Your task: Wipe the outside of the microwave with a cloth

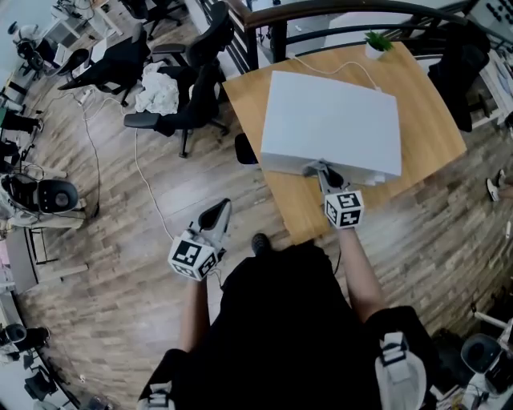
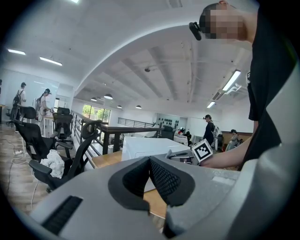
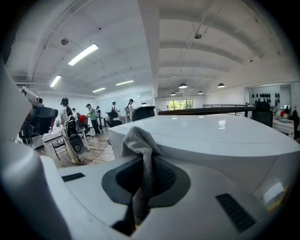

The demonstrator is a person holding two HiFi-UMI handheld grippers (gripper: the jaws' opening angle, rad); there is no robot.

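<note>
The white microwave (image 1: 329, 120) stands on a wooden table (image 1: 437, 120). My right gripper (image 1: 321, 170) is at the microwave's near front edge, shut on a grey cloth (image 3: 140, 145). The cloth sticks up from the jaws and rests against the microwave's corner (image 3: 215, 136). In the right gripper view, the right gripper (image 3: 145, 180) pinches the cloth between its dark pads. My left gripper (image 1: 218, 215) hangs over the floor, left of the table, shut with nothing in it. The left gripper view shows the left gripper (image 2: 150, 176), with the microwave (image 2: 140, 147) beyond it.
Black office chairs (image 1: 196, 104) stand left of the table, one with a white rag (image 1: 159, 90) on it. A small potted plant (image 1: 375, 44) and a white cable (image 1: 337, 68) sit behind the microwave. A dark railing (image 1: 345, 16) runs behind the table. People stand far off.
</note>
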